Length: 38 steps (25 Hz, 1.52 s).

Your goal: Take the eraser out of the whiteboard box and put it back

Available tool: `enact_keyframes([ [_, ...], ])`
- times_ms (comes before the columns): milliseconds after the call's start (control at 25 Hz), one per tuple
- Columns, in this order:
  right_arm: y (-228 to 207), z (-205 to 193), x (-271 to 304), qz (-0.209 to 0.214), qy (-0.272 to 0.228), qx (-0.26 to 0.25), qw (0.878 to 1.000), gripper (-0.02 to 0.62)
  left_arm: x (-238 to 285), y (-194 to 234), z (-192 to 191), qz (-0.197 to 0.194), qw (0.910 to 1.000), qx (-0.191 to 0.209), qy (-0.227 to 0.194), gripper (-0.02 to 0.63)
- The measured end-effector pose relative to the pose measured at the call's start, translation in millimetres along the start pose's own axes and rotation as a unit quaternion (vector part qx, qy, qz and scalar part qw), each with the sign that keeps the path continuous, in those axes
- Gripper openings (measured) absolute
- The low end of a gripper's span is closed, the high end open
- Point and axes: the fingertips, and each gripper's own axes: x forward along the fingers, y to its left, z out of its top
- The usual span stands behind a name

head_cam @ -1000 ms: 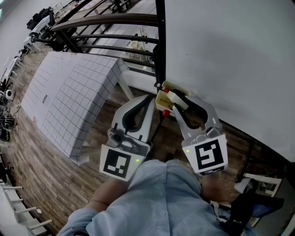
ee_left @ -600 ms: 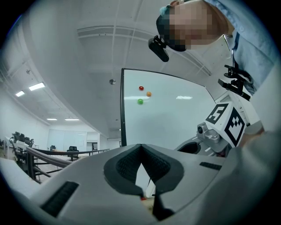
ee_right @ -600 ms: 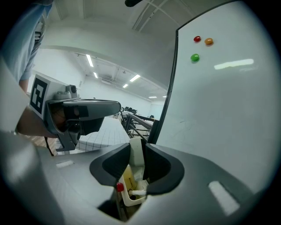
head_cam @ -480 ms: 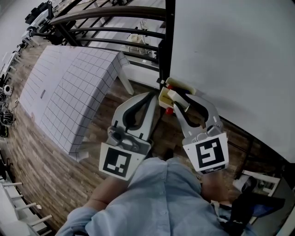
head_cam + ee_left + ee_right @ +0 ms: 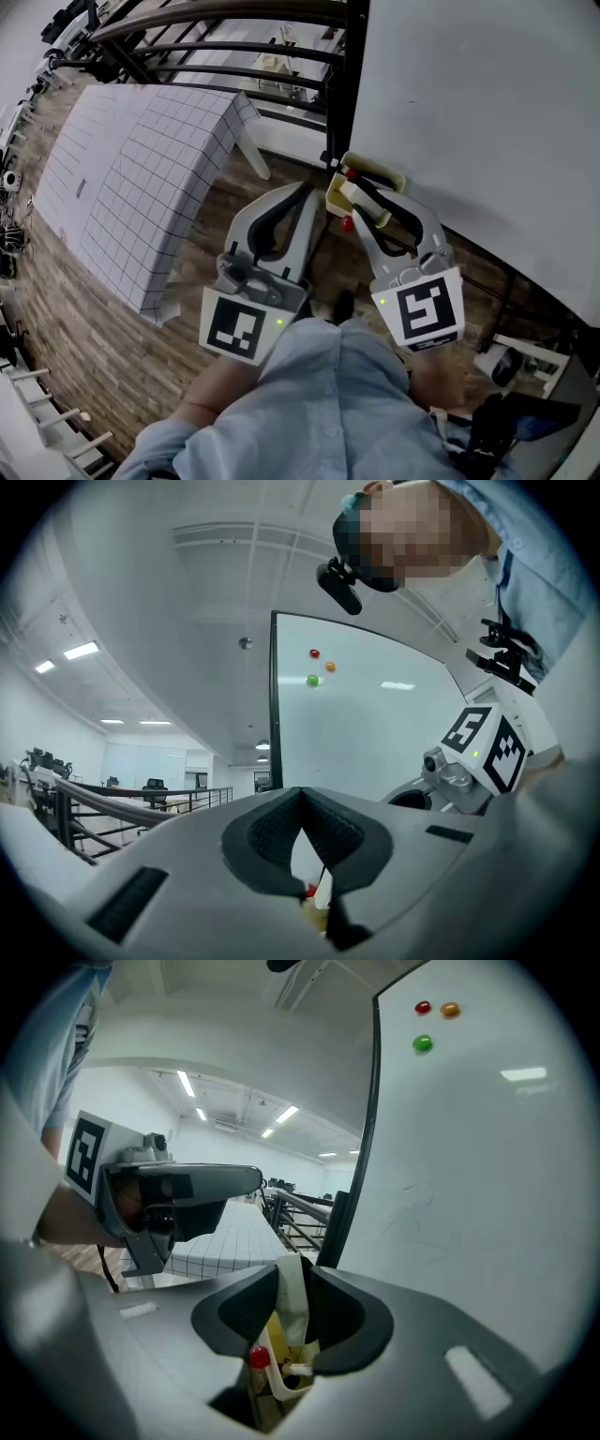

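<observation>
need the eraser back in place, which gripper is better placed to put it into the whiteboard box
Right. The right gripper already holds the eraser between its jaws, right at the box. The left gripper is shut and empty beside it.

Blue shirt (image 5: pixel 328 403); grey hand-held grippers (image 5: pixel 307 192) (image 5: pixel 354 194), probably plastic

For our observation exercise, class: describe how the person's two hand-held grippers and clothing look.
Both the left hand-held gripper and right hand-held gripper have light grey bodies with curved, black-lined jaws. Each carries a white cube printed with black square markers, beside a green light. The person wears a light blue shirt.
</observation>
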Motion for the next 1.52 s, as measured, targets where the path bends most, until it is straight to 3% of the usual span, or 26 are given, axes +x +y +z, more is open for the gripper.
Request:
enact_keyframes([
  [960, 8.8, -50.9, 50.0, 0.019, 0.079, 0.044, 0.996, 0.110, 20.6, 33.0, -53.8, -0.022, 0.9975, -0.046, 0.048, -0.002],
  [1520, 9.4, -57.6, 56.7, 0.028, 0.095, 0.051, 0.994, 0.124, 23.5, 35.6, -49.2, -0.025, 0.9977, -0.042, 0.047, -0.002],
])
